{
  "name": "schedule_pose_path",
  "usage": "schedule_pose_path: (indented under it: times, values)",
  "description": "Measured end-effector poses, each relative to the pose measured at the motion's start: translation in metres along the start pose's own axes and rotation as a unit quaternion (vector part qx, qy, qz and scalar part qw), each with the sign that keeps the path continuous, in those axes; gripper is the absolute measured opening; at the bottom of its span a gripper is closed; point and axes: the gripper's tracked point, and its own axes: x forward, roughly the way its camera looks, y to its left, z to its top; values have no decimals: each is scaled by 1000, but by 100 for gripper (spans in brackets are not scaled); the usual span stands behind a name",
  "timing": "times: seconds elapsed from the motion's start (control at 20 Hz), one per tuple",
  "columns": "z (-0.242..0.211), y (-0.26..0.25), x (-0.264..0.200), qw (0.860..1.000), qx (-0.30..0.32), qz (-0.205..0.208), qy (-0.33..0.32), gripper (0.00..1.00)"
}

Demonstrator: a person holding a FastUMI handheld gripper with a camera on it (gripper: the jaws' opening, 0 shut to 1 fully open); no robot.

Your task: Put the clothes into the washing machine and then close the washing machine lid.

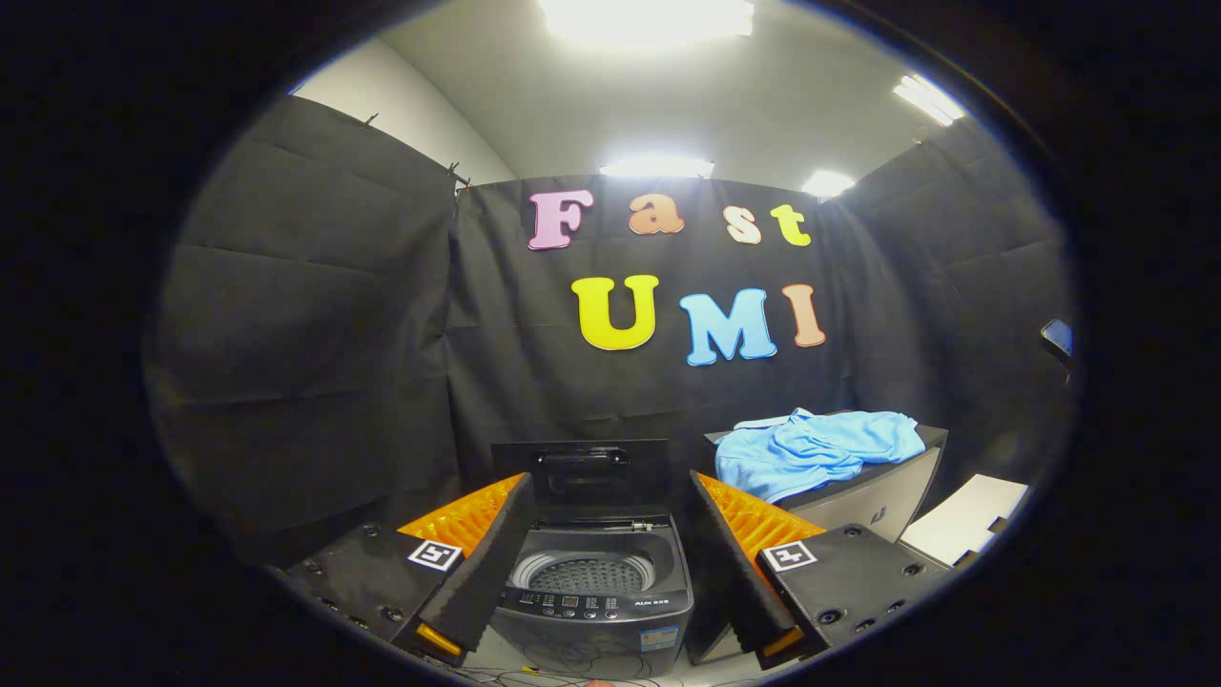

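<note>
Black-draped booth under ceiling lights. Blue shirt (811, 448) lies heaped on a grey cabinet (882, 501), right of the washing machine (593, 582), lid (582, 469) up. Claw (601, 558) released, empty. Step: fetch; next, swing right and grasp.

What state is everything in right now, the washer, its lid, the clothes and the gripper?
washing machine: between the fingers, drum looks empty.
lid: raised, standing open behind the drum.
blue clothes: crumpled in a heap on the grey unit beside the machine, not yet loaded.
gripper: open, fingers spread to either side of the machine, holding nothing.
ceiling lights: on.
</note>
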Motion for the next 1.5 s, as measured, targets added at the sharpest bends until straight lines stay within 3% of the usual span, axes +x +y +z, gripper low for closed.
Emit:
schedule_pose_path:
  times: [0.6, 0.9, 1.1, 1.5]
  values:
    - [-1, 10, 7, 1000, 0, 3, 3, 98]
    - [6, 9, 23, 1000, -5, -15, -1, 98]
    - [16, -8, 37, 999, -19, -43, -8, 98]
    - [35, -56, 59, 998, -32, -60, 3, 98]
